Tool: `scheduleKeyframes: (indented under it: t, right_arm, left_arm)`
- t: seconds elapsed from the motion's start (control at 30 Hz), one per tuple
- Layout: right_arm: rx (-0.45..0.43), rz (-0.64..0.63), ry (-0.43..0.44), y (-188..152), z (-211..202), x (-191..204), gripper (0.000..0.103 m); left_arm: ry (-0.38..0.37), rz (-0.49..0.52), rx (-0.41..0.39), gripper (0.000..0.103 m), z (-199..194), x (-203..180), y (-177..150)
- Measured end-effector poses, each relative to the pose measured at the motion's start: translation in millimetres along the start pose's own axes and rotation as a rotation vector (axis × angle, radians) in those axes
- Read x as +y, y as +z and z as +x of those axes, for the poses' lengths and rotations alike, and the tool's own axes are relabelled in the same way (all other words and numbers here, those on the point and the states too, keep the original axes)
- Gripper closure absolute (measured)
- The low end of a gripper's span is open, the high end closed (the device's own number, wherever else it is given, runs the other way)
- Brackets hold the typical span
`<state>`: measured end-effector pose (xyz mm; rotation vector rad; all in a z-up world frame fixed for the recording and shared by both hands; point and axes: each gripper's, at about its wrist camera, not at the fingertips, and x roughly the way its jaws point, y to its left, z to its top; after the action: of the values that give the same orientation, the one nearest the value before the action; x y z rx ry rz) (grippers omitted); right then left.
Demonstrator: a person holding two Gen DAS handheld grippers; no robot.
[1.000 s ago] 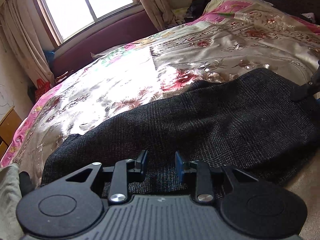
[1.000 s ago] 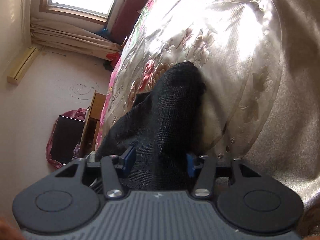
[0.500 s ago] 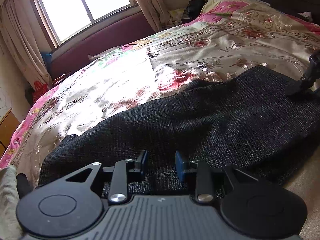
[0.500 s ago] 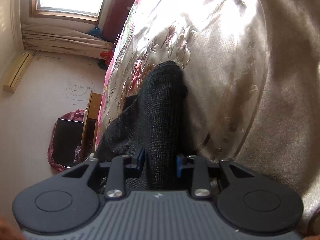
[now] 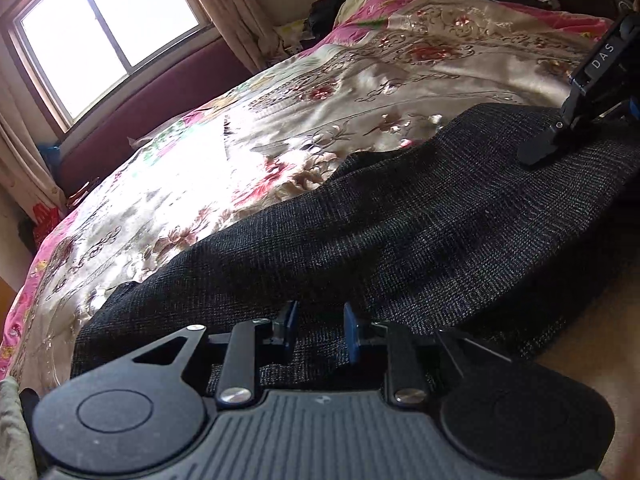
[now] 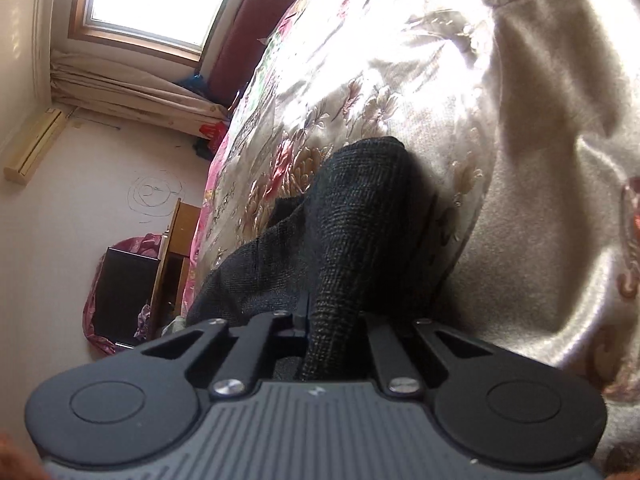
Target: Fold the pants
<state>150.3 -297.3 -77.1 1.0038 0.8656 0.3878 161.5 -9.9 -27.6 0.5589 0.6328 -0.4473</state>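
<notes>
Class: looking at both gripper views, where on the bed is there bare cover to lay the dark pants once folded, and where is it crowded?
Free: the floral bedspread between the pants and the maroon headboard, and toward the pink pillow end. Crowded: the near edge, where the pants lie with the left gripper closing over them and the right gripper shut on them.

The dark pants [image 5: 400,232] lie across the floral bedspread [image 5: 280,128]. At 6 o'clock, the left gripper [image 5: 318,330] is closing, with pants fabric between its jaws. At 2 o'clock, the right gripper [image 5: 560,140] rests on the pants. Window [image 5: 100,36] at 10 o'clock.
</notes>
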Motion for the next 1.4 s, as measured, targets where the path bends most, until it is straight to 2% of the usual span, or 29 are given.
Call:
scheduleKeyframes:
  t: [0.13,0.27,0.37,0.43,0.6,0.77,0.9,1.0,1.17,1.2,1.23,1.33,1.4]
  right_arm:
    - [-0.017,-0.040,-0.109,-0.6,-43.7,3.9,0.096]
    - [-0.046,-0.068,-0.220,-2.9,-84.6,20.2,0.096]
    - [-0.076,-0.124,-0.243,0.6,-103.5,52.0,0.095]
    - [-0.079,-0.178,-0.258,4.8,-101.0,78.7,0.095]
    - [0.011,-0.341,-0.266,7.7,-44.6,144.1,0.095]
    - [0.108,-0.434,-0.246,-7.7,36.4,196.4,0.095]
    - [0.187,-0.512,-0.341,-29.7,109.2,221.6,0.094]
    - [0.216,-0.493,-0.432,-39.6,155.2,216.5,0.089]
    - [0.178,-0.516,-0.480,-52.4,178.3,217.0,0.085]
    - [0.184,-0.549,-0.485,-55.5,181.0,221.5,0.082]
    - [0.192,-0.578,-0.483,-59.0,182.2,224.2,0.074]
    - [0.200,-0.689,-0.519,-71.6,190.6,239.0,0.066]
    - [0.192,-0.688,-0.485,-72.5,188.1,243.2,0.061]
  left_arm:
    - [-0.119,0.000,-0.039,0.064,-13.5,-24.8,3.6]
    - [-0.250,-0.075,-0.059,0.064,-16.4,-43.6,12.1]
    - [-0.308,-0.104,-0.093,0.064,-18.6,-56.1,12.5]
    - [-0.320,-0.117,-0.112,0.064,-20.5,-60.6,12.4]
    - [-0.340,-0.184,-0.130,0.063,-28.4,-47.9,4.6]
    - [-0.298,-0.264,-0.147,0.063,-45.6,-16.9,-18.3]
    - [-0.270,-0.352,-0.152,0.063,-59.9,4.9,-44.8]
    - [-0.239,-0.391,-0.156,0.063,-70.3,12.4,-63.7]
    - [-0.223,-0.472,-0.134,0.063,-75.2,22.3,-85.4]
    - [-0.219,-0.473,-0.130,0.063,-74.5,23.4,-86.7]
    - [-0.213,-0.470,-0.128,0.063,-73.7,23.0,-86.3]
    - [-0.195,-0.464,-0.130,0.063,-74.4,24.9,-82.2]
    - [-0.183,-0.457,-0.140,0.063,-77.1,27.3,-80.5]
